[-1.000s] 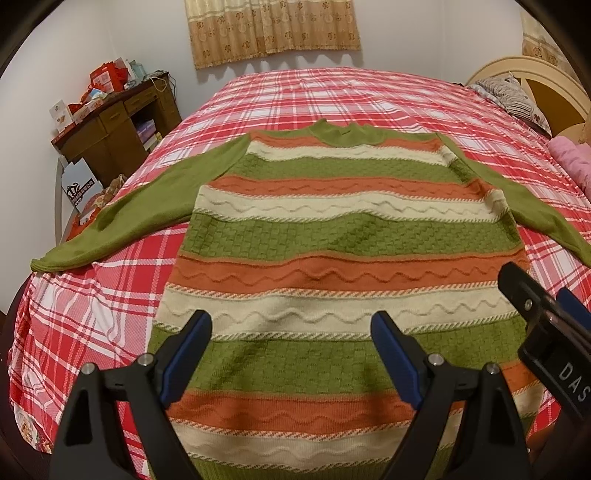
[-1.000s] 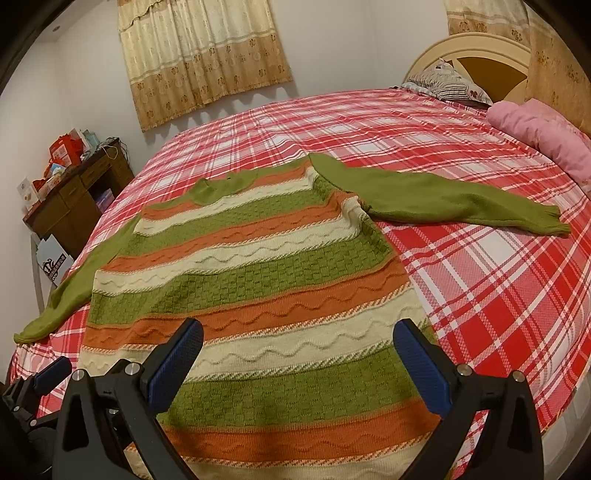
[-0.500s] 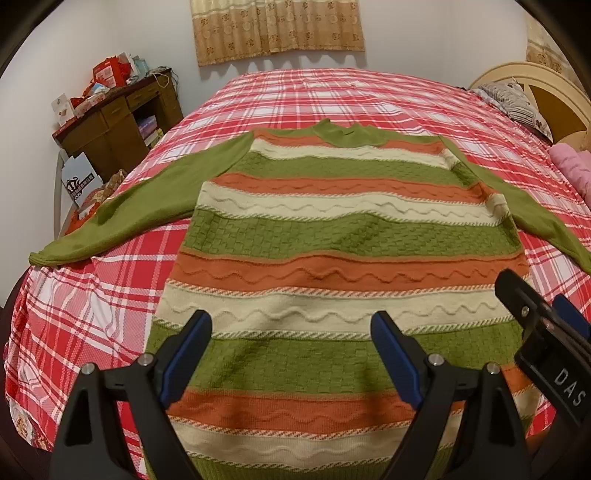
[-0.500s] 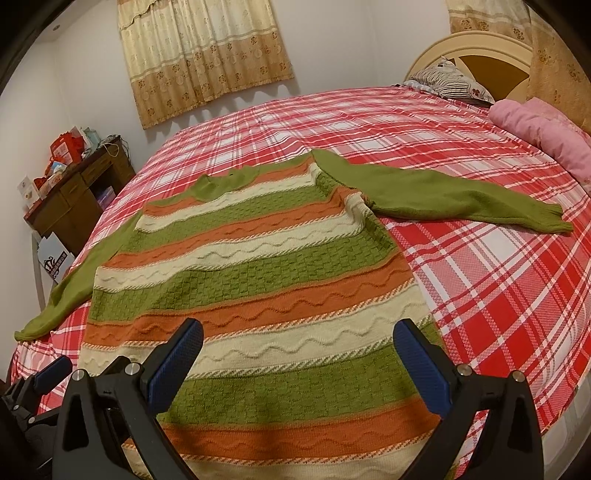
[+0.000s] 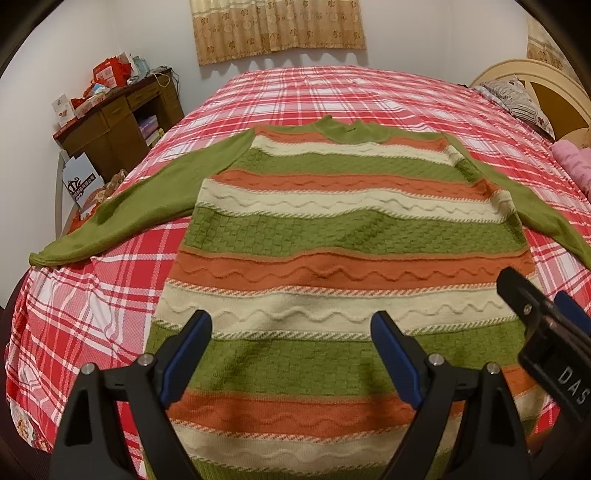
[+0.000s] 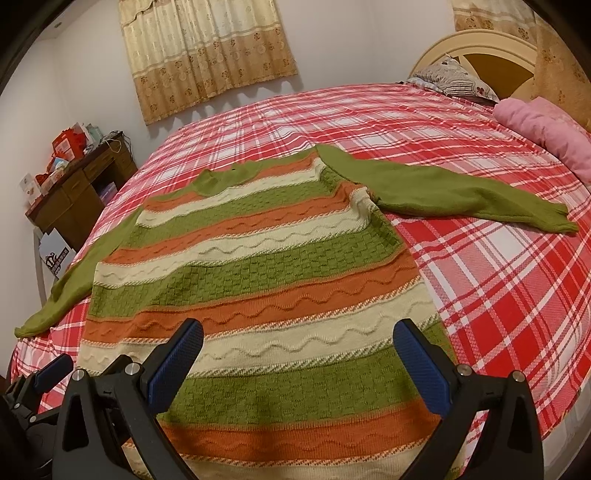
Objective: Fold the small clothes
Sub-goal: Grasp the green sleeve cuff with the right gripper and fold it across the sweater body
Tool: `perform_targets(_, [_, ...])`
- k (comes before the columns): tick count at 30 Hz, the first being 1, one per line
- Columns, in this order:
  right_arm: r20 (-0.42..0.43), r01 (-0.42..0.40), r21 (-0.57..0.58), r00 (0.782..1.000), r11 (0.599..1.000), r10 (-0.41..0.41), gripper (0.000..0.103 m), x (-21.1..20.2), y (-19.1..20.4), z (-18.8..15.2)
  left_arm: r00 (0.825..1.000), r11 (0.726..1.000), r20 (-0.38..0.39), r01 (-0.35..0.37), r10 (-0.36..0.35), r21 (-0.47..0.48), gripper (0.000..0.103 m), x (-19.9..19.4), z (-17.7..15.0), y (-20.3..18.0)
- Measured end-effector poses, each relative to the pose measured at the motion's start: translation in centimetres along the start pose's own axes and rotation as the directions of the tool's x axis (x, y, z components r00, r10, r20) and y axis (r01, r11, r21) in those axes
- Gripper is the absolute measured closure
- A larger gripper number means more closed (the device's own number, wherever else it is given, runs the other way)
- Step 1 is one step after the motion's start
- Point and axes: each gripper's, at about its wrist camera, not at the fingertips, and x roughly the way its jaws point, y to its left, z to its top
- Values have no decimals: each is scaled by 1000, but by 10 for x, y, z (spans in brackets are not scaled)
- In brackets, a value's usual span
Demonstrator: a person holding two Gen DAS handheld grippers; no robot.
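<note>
The sweater [image 5: 343,236] lay flat and unfolded on the bed [image 5: 332,96], its hem toward the near edge and its green collar pointing to the far edge under the curtain [image 5: 277,29]. Its long axis ran from near edge to far edge, and the two plain green sleeves [image 6: 443,192] stretched out sideways, one toward the bed's left edge, the other toward the headboard [image 6: 491,55] side. The body was a thick knit in horizontal bands of green, orange and cream: the green bands had a basket-weave check, the orange and cream ones carried raised wavy cords, with thin twisted stripes between them. The sleeves were smoother and finer. The bed cover was a woven red, pink and white plaid.

The left gripper [image 5: 291,354] hovered above the lower bands with its blue-padded jaws spread wide and nothing between them. The right gripper [image 6: 299,358] hung over the hem near the sweater's right side, jaws likewise wide apart and empty; whether either touched the knit could not be told.

A pink blanket [image 6: 546,129] and a patterned pillow [image 6: 454,79] lay by the headboard. A cluttered brown cabinet [image 5: 118,118] stood beside the bed's far left corner.
</note>
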Motion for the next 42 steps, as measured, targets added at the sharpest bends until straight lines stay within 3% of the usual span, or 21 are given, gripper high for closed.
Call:
perform_targets(5, [35, -5, -39, 999, 999, 6, 1, 6, -3, 14, 999, 1000, 45, -12, 12, -11, 10, 12, 12, 19])
perform_targets(10, [88, -9, -38, 996, 999, 12, 4, 15, -32, 40, 987, 992, 115, -102, 110, -72, 7, 38, 38, 55])
perform_targets(11, [86, -2, -19, 996, 1000, 4, 16, 18, -44, 47, 984, 990, 121, -121, 130, -78, 7, 44, 42, 59])
perform_targets(12, [83, -10, 2, 997, 1000, 9, 41, 20, -55, 53, 982, 987, 119, -137, 147, -87, 7, 55, 46, 66])
perform_targets(14, [74, -31, 53, 997, 998, 27, 69, 23, -80, 63, 983, 984, 101, -143, 154, -105, 7, 72, 47, 74])
perform_targets(18, [100, 19, 250, 994, 968, -45, 69, 19, -165, 79, 984, 981, 86, -145, 156, -127, 6, 93, 34, 78])
perform_targets(20, [131, 89, 335, 981, 938, -140, 69, 8, -214, 87, 976, 980, 152, -129, 153, -155, 6, 87, 24, 77])
perform_targets(23, [114, 200, 441, 955, 875, -275, 69, -2, -288, 100, 974, 981, 164, -133, 156, -144, 2, 84, 22, 74])
perform_targets(25, [74, 228, 480, 952, 847, -298, 67, 5, -330, 105, 974, 976, 153, -138, 164, -167, 0, 85, 22, 77])
perform_targets(30, [-36, 251, 573, 958, 780, -283, 67, 39, -400, 97, 987, 971, 138, -50, 85, -234, 0, 91, 19, 89])
perform_targets(33, [13, 249, 546, 952, 800, -305, 65, 39, -401, 97, 985, 972, 136, -77, 109, -223, 0, 93, 20, 84])
perform_targets(36, [7, 254, 512, 954, 820, -299, 52, 43, -390, 99, 985, 972, 135, -77, 109, -224, 0, 93, 19, 82])
perform_targets(42, [0, 224, 507, 966, 833, -260, 52, 40, -386, 91, 985, 971, 138, -72, 105, -228, 0, 93, 20, 84])
